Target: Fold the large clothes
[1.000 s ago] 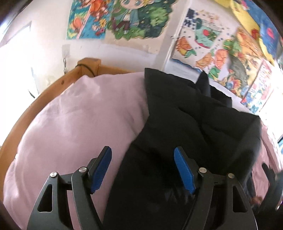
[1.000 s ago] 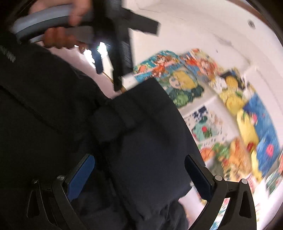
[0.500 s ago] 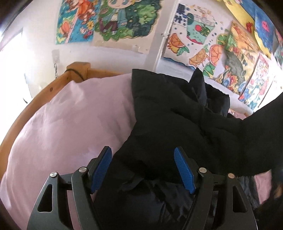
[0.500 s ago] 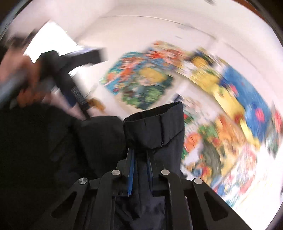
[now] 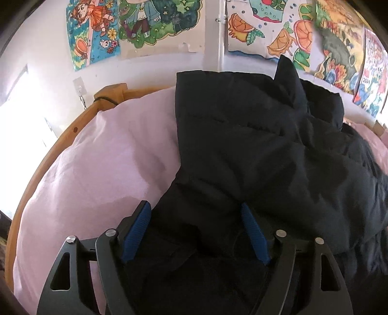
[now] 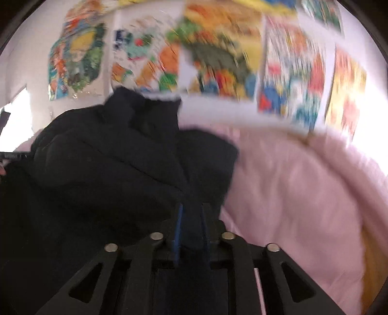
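black padded jacket (image 5: 254, 150) lies bunched on the pink bedding (image 5: 101, 174), spread across the middle and right of the left wrist view, quilted seams showing, one part folded over onto the rest. a pointed flap of it sticks up at the far edge against the wall. in the right wrist view the same jacket (image 6: 116, 169) fills the left half, pink bedding (image 6: 303, 193) bare to its right; that view is motion-blurred.

left gripper (image 5: 196, 227): fingers spread wide, blue pads (image 5: 137, 230) either side of a dark fold at the jacket's near edge, nothing pinched; whether the pads touch cloth cannot be told.

right gripper (image 6: 190, 227): fingers clenched close together on a strip of the jacket, cloth running up from between the blue pads (image 6: 178, 227).

wooden bed frame (image 5: 58, 147) curves round the left side of the bedding, with a corner post (image 5: 110, 93) at the far end and a dark cord round it. colourful drawings and posters (image 5: 135, 21) cover the white wall (image 5: 48, 48) behind. bright window glare at far left.
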The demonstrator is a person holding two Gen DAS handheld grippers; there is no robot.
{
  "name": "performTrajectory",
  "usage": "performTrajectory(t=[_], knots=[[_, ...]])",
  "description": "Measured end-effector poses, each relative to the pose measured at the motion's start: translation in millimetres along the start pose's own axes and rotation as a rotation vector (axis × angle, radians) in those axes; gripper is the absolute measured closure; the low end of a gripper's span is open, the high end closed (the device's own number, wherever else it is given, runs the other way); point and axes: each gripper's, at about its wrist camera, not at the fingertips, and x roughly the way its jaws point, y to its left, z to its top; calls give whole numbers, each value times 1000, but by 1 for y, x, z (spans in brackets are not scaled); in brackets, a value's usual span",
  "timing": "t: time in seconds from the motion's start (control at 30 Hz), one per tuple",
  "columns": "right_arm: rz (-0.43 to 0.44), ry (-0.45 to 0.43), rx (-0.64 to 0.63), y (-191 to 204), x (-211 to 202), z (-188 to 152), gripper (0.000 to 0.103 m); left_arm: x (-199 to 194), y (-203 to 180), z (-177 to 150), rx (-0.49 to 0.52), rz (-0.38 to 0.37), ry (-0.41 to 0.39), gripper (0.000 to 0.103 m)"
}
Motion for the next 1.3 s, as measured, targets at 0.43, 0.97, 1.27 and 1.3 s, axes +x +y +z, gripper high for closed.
performTrajectory(t=[0.43, 0.97, 1.27, 1.3], knots=[[207, 44, 216, -48, 28, 11, 75, -5, 2, -7, -18, -5, -34, 26], [201, 10, 200, -50, 35, 29, 93, -11, 5, -15, -18, -55, -77, 25], [175, 14, 214, -37, 48, 38, 98, -9, 7, -14, -28, -68, -79, 24], [178, 3, 219, -39, 48, 40, 98, -10, 7, -14, -29, -73, -84, 24]])
